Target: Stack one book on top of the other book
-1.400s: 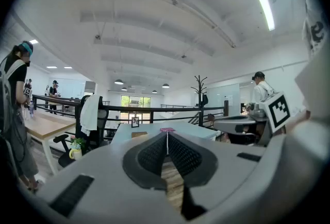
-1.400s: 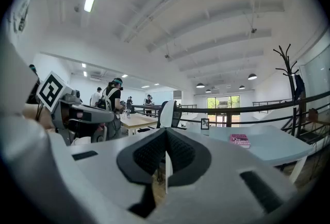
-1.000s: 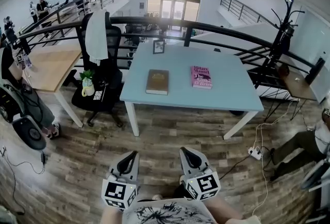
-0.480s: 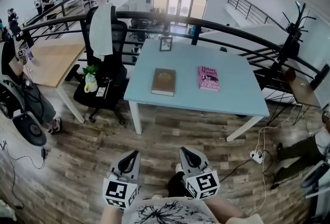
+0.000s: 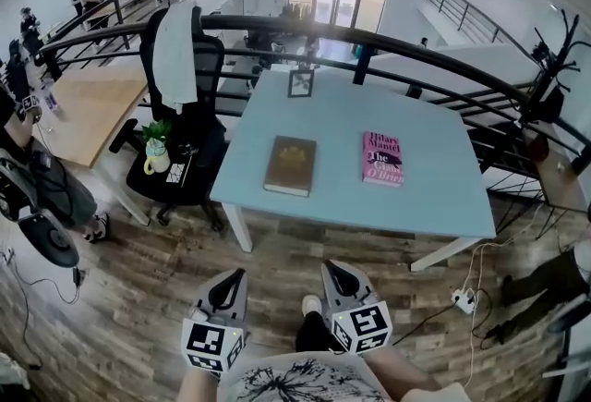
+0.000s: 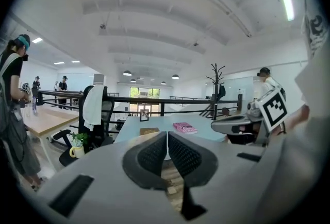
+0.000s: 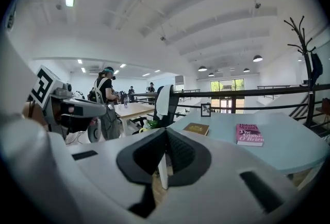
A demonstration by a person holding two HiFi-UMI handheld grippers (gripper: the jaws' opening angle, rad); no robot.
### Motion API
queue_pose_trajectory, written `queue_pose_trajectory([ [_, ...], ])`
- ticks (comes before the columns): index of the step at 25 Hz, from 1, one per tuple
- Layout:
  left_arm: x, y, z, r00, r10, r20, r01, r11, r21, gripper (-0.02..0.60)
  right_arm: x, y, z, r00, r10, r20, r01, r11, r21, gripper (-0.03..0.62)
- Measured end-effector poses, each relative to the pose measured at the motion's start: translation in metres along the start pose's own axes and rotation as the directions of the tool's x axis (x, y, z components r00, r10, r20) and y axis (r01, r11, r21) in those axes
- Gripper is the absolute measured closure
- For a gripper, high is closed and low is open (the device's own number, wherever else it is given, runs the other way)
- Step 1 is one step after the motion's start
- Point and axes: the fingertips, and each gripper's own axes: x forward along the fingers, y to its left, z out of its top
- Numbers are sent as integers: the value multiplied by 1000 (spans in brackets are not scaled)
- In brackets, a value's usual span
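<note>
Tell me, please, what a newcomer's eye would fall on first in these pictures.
The pale blue table at centre draws the eye, with a brown book and a pink book lying apart on it. Low in the foreground, the left claw and right claw are shut and empty, short of the table.

A brown book [image 5: 290, 165] lies flat; a pink book [image 5: 382, 158] lies flat beside it, apart
</note>
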Motion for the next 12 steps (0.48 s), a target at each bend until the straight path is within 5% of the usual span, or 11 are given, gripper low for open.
queue_pose_trajectory([
  [12,196,2,47,998,57,29,-57,998,-6,571,113,-167,44,997,82,-6,-82,996,-25,601],
])
